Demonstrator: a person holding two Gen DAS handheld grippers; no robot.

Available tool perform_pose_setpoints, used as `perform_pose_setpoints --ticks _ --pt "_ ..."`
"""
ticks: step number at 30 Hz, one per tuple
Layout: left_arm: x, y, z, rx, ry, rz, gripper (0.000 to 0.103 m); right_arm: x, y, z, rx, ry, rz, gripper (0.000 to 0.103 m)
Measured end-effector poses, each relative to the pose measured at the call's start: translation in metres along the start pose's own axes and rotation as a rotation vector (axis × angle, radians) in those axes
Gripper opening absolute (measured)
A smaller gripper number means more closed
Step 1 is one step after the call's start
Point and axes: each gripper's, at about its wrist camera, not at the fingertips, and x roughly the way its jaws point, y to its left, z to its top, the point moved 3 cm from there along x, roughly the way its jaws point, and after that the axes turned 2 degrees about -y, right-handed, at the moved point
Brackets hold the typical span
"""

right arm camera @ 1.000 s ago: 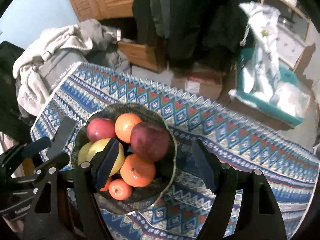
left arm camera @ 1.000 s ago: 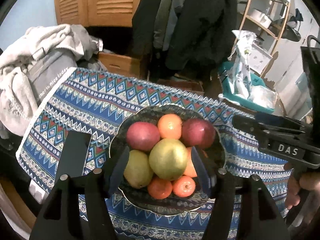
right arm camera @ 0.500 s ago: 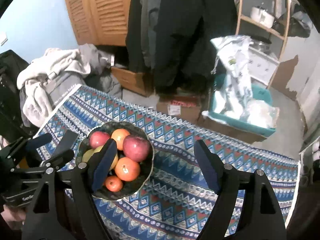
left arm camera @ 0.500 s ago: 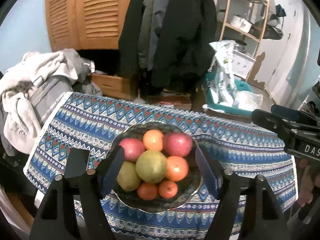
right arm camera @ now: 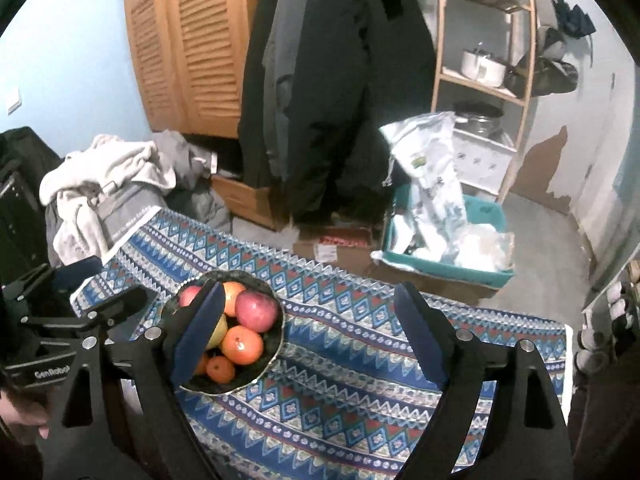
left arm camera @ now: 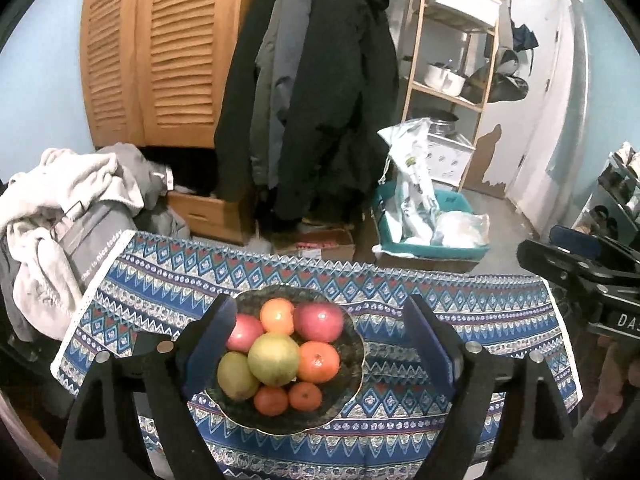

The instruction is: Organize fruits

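Left gripper (left arm camera: 320, 344) and right gripper (right arm camera: 306, 332) both hang above the desk (left arm camera: 460, 320), jaws spread wide, gripping nothing. Below sits the dark bowl (left arm camera: 348, 400) of fruit; its green pear (left arm camera: 236, 376) lies tilted, long axis pointing up-left. Beyond hang coats (left arm camera: 320, 100).

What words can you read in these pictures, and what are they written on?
"DA", cut off at the picture's edge: on the right gripper, seen from the left wrist.
"GenRobo", cut off: on the left gripper, seen from the right wrist.
"nice today", with a blurred word before it: on the grey cloth beside the tablecloth.
Print on the white bag: too blurred.
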Motion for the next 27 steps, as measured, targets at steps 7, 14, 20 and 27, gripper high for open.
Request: perform_pose_setpoints --ticks 7,14,20,27 --pt "-0.016 -0.013 0.009 0.014 -0.044 0.000 0.090 -0.025 -0.013 -0.003 0.016 -0.037 -0.028 0.086" --pt "-0.031 -0.029 0.018 0.036 -0.081 -0.005 0.098 -0.042 -0.025 -0.009 0.027 -0.071 -0.057 0.086" --pt "-0.039 -0.044 0.025 0.049 -0.108 -0.024 0.102 -0.048 -0.039 -0.014 0.044 -0.082 -0.084 0.086" --pt "-0.038 -0.057 0.030 0.063 -0.113 -0.040 0.102 -0.049 -0.052 -0.018 0.063 -0.078 -0.096 0.086"
